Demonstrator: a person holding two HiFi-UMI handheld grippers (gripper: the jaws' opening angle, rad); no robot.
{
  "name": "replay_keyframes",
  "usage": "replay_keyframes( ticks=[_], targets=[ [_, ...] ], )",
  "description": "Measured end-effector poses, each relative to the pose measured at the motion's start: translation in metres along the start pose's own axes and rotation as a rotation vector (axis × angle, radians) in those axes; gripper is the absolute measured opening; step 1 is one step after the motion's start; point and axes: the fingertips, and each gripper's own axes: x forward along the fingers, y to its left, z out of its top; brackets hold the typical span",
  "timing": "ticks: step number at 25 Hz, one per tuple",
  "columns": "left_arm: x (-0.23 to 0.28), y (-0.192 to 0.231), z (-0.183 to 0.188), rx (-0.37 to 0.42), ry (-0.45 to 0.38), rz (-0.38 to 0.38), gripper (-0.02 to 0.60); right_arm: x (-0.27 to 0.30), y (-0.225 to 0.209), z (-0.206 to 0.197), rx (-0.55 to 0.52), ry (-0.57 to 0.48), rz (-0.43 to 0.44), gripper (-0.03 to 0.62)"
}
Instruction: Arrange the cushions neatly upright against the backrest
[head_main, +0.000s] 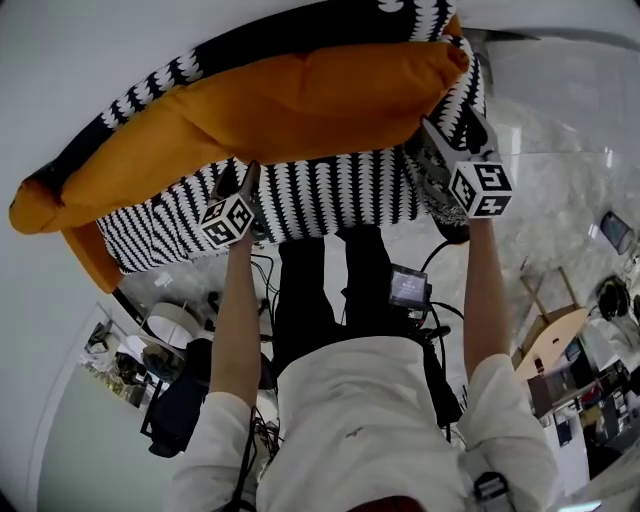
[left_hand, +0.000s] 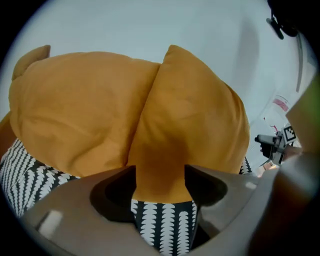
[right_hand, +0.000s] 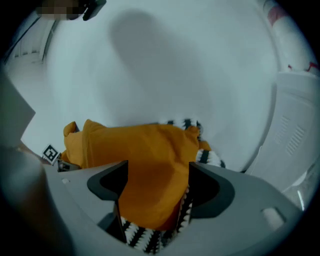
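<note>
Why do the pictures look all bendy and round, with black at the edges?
Head view: the wide lens bends the striped sofa into a curve. Left gripper view: a black round rim; the left gripper, very close to the lens, looks blurry, while the orange cushion behind it is sharper. Right gripper view: a black rim too, and a soft grey shadow on the white wall.

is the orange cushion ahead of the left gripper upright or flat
Upright: the orange cushion stands on edge on the patterned seat, beside a second cushion, rising against the white wall.
</note>
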Motion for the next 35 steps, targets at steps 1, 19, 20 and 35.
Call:
replay_keyframes(
  ticks=[1,19,20,35],
  targets=[
    [0.005,0.004,0.0,0.004,0.004,-0.014,0.301,0.008,0.002,-0.022,0.013,0.063,0.028,0.415],
    [0.06,-0.011,0.018,0.083,0.013,-0.106,0.238,0.101,0.006,-0.099,-0.025,0.345,0.059,0.339],
    [0.063,-0.011,0.017,0.077,0.017,-0.107,0.209,0.104,0.007,-0.099,-0.037,0.347,0.045,0.32],
    [0.045,-0.03,0.039,-0.128,-0.218,0.043,0.028,0.077,0.028,-0.046,-0.205,0.089,-0.166,0.118]
  ],
)
